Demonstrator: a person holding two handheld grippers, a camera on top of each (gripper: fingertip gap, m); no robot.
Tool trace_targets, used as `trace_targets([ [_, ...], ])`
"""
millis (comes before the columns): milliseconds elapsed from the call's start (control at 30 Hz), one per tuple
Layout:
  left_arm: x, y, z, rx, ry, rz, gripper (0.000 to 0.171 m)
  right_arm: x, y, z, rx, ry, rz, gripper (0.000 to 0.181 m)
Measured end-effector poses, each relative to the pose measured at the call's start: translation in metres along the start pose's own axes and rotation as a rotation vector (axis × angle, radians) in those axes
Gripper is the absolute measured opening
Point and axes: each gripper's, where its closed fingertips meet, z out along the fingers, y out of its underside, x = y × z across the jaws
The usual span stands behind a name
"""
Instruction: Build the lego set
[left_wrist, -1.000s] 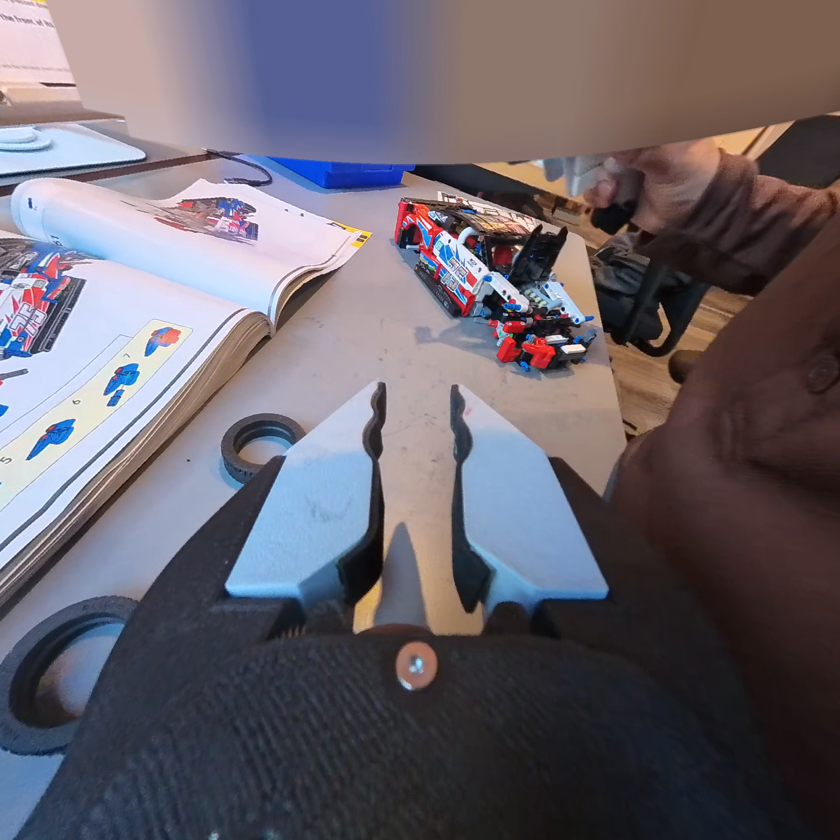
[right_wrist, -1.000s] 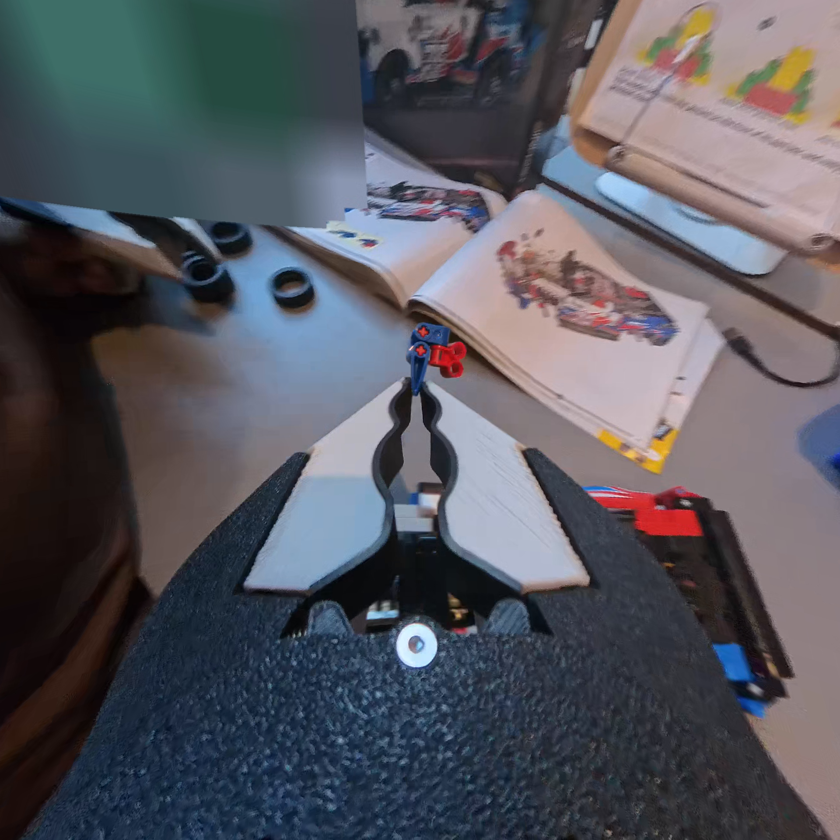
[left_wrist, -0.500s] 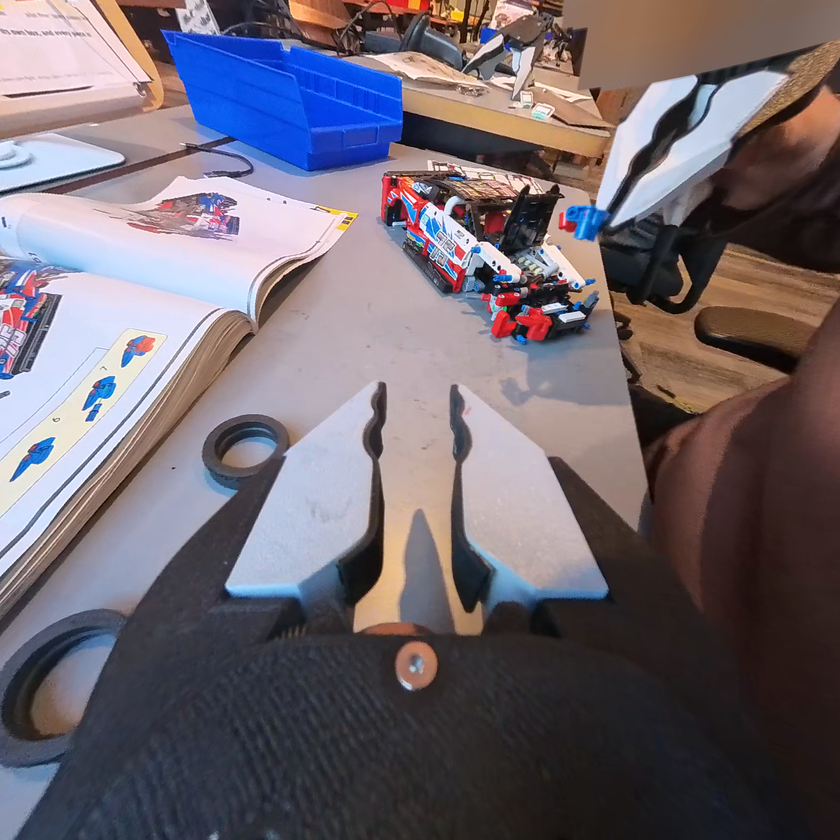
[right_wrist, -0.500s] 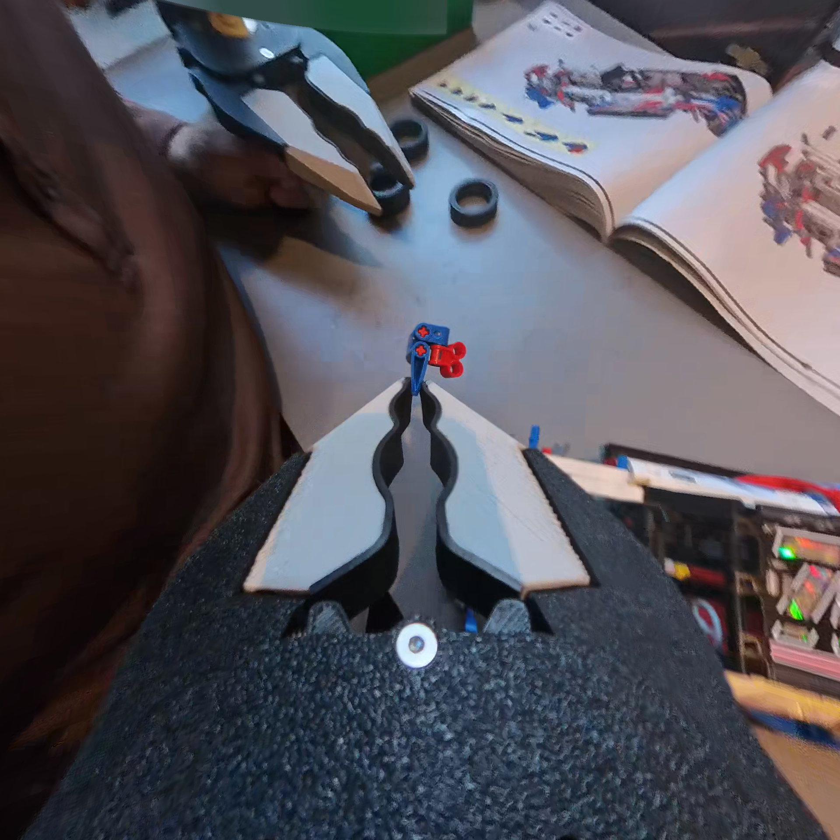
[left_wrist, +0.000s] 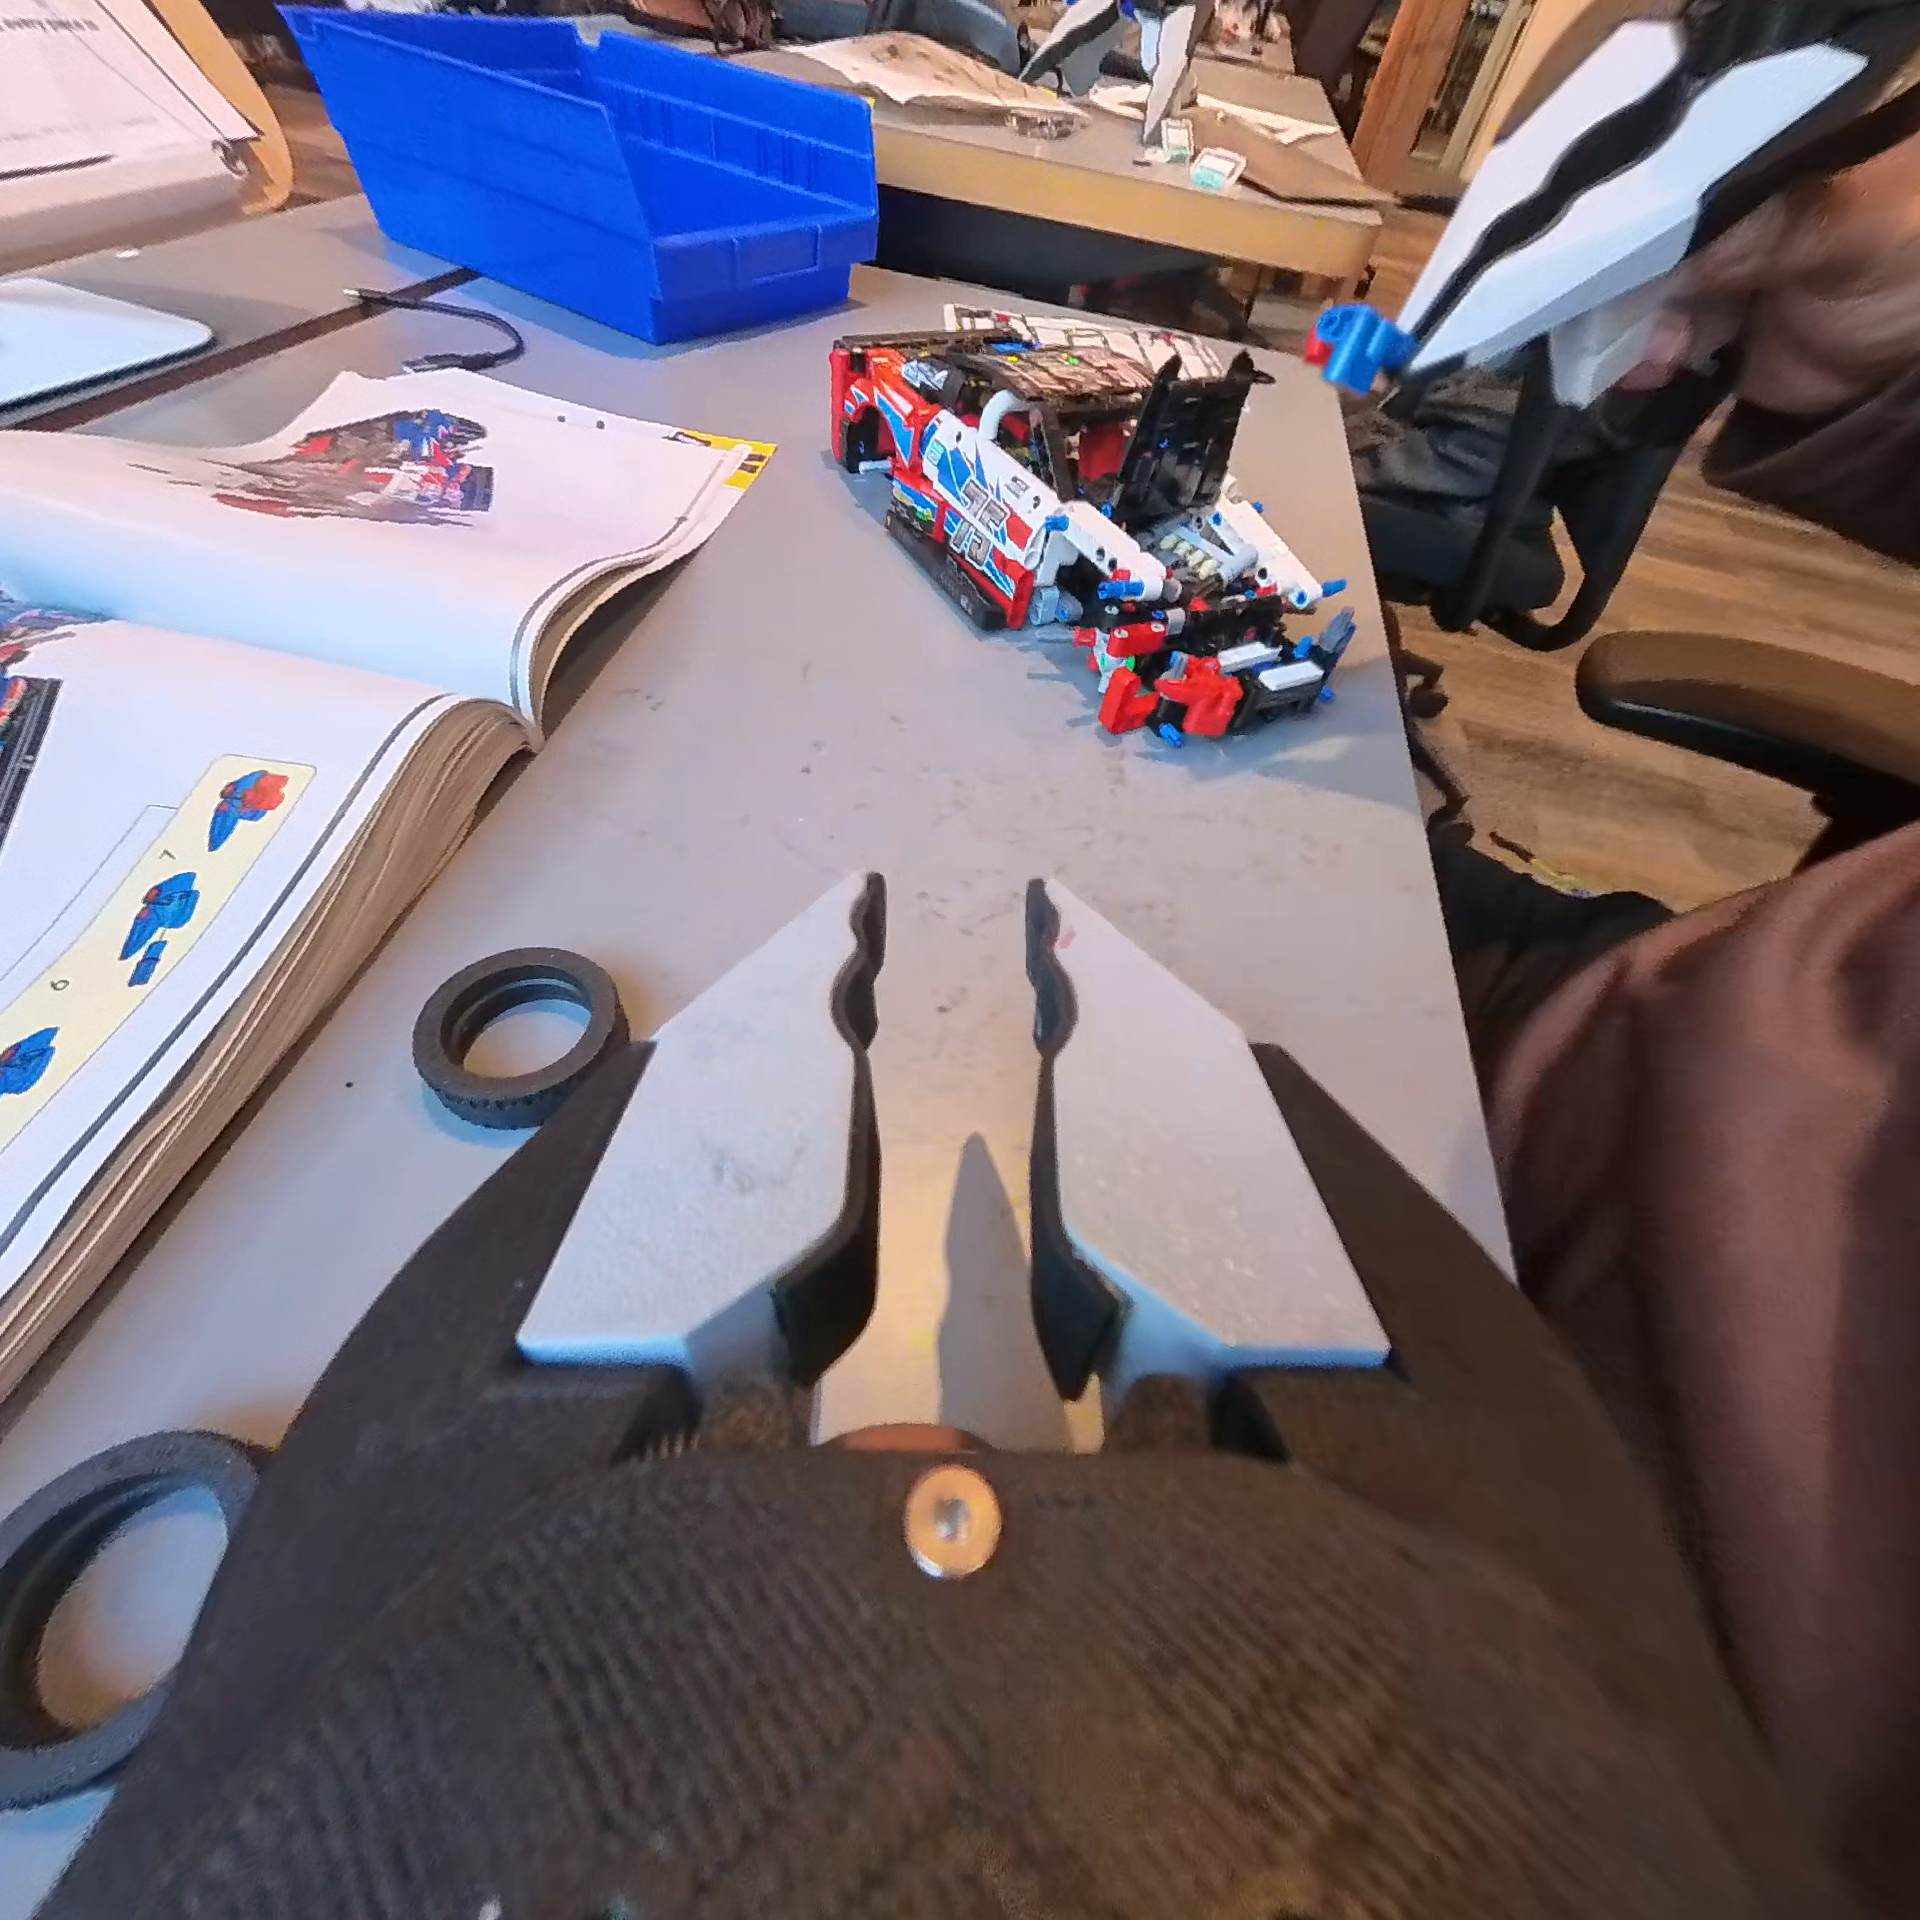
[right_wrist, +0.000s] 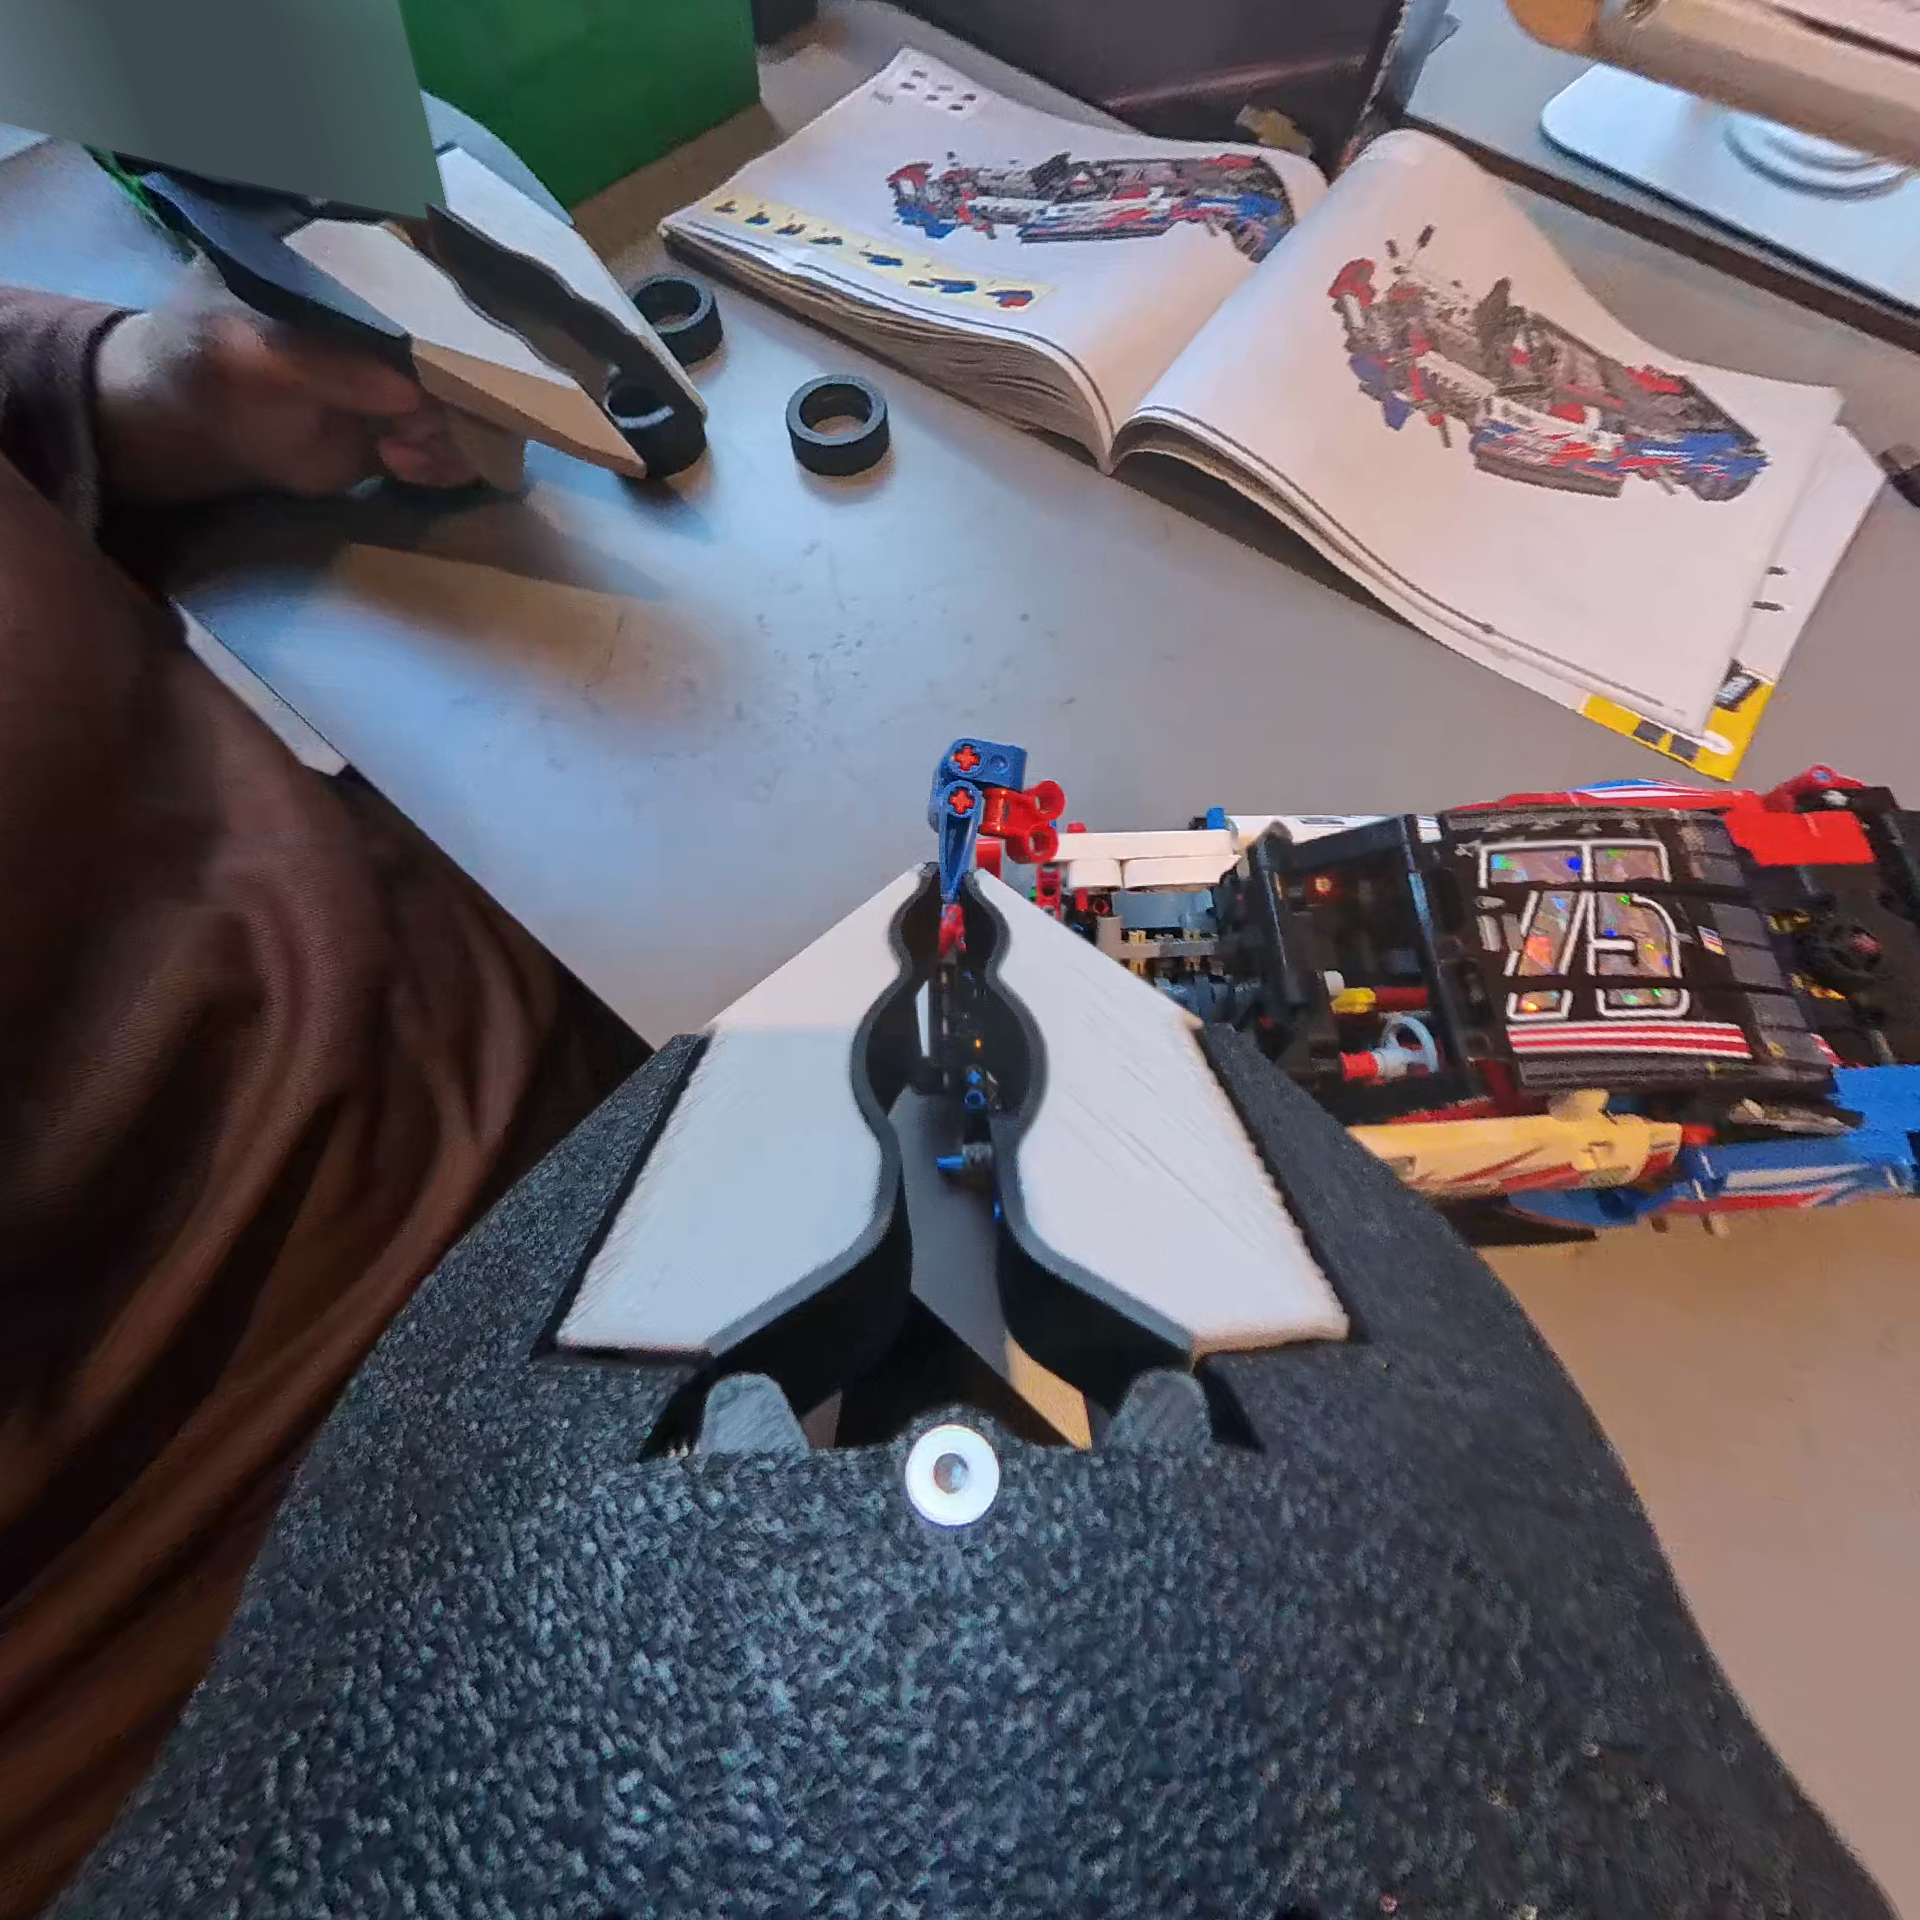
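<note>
A partly built red, white, blue and black lego car (left_wrist: 1060, 509) sits on the grey table (left_wrist: 790, 748) near its right edge; it also shows in the right wrist view (right_wrist: 1538, 987). My right gripper (right_wrist: 951, 883) is shut on a small blue and red lego piece (right_wrist: 977, 805) and holds it in the air above the car's front end. In the left wrist view that gripper (left_wrist: 1397, 358) and the piece (left_wrist: 1351, 348) show at the upper right. My left gripper (left_wrist: 951, 894) is open and empty, low over the table, and shows in the right wrist view (right_wrist: 644, 457).
An open instruction book (left_wrist: 343, 582) lies to the left, also in the right wrist view (right_wrist: 1299, 343). Black tyres lie near the left gripper (left_wrist: 520, 1023) (left_wrist: 94, 1600) (right_wrist: 836, 426). A blue bin (left_wrist: 603, 156) stands at the back. A person's brown sleeve (left_wrist: 1714, 1299) is at the right. The tips of one gripper are about 20 cm away from the tips of the other. Measured from the fingertips, the open instruction book (left_wrist: 343, 582) is 20 cm or so from the left gripper and 30 cm from the right. Look for it in the right wrist view (right_wrist: 1247, 328) too.
My right gripper has moved with the blue and red piece toward the car, which now fills the right of its view. My left gripper has stayed open, nearly still.
</note>
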Motion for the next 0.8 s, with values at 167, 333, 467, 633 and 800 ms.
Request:
trace_targets([
  [167,0.008,0.004,0.013,-0.053,0.013,0.074,0.026,0.001,0.012,-0.013,0.002,0.065,-0.045,0.003],
  [333,0.038,0.005,0.032,-0.102,0.078,0.136,0.026,0.005,0.026,-0.033,-0.039,0.125,-0.113,0.003],
  [467,0.080,-0.002,0.056,-0.160,0.189,0.178,0.026,-0.005,0.037,-0.033,-0.070,0.103,-0.158,0.004],
  [633,0.125,-0.015,0.092,-0.201,0.276,0.276,0.021,-0.011,0.062,-0.019,-0.161,0.101,-0.208,0.003],
  [800,0.148,-0.018,0.128,-0.237,0.315,0.281,0.021,-0.014,0.076,0.000,-0.239,0.114,-0.231,0.003],
])
